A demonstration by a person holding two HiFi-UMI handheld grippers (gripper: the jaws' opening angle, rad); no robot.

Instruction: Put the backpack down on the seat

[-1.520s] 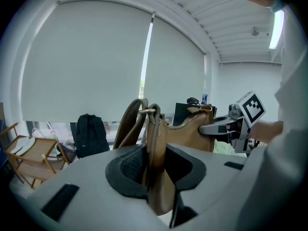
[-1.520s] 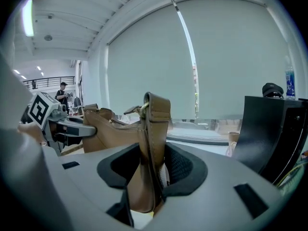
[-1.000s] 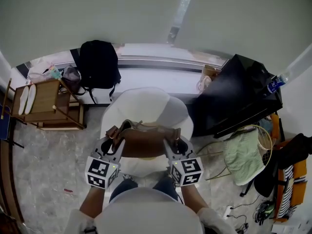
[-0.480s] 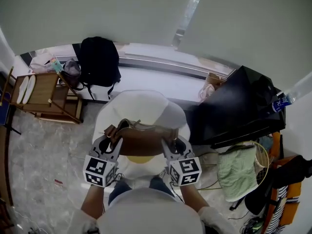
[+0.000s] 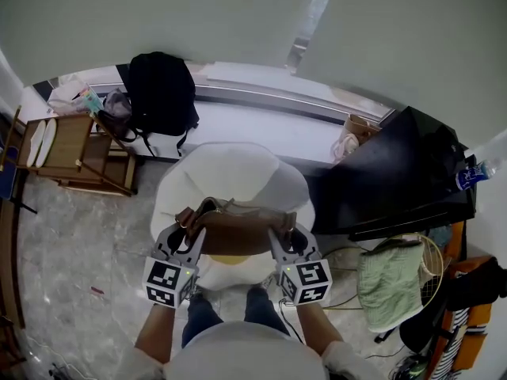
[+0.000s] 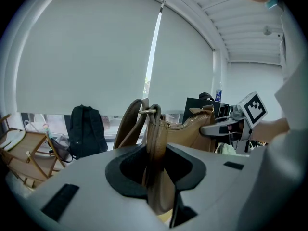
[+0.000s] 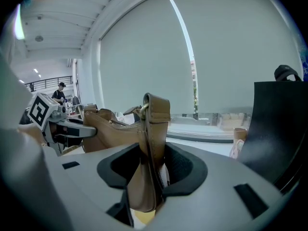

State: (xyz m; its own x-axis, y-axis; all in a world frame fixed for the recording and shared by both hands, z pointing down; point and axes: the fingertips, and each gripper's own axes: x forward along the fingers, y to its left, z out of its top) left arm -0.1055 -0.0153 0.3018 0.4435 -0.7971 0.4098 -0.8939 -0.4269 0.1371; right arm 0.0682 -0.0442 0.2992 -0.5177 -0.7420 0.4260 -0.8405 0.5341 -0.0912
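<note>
A brown leather bag (image 5: 236, 229) hangs stretched between my two grippers, just above the front of a white rounded seat (image 5: 230, 172). My left gripper (image 5: 182, 232) is shut on the bag's left end, where the strap and ring (image 6: 155, 129) rise between its jaws. My right gripper (image 5: 287, 233) is shut on the right end, its jaws pressing the strap tab (image 7: 153, 129). From each gripper view the other gripper shows across the bag, the right one (image 6: 226, 126) and the left one (image 7: 67, 129). A black backpack (image 5: 161, 93) leans on the window ledge behind the seat.
A wooden rack (image 5: 67, 158) with white slippers stands at the left. A large black panel (image 5: 400, 172) lies right of the seat, with a small paper bag (image 5: 348, 145) behind it. A green cloth (image 5: 386, 277) rests in a wire basket at the right. My legs (image 5: 226, 315) stand before the seat.
The head view has shifted slightly toward the window. Both grippers keep the same hold on the brown bag, which stays over the seat's front.
</note>
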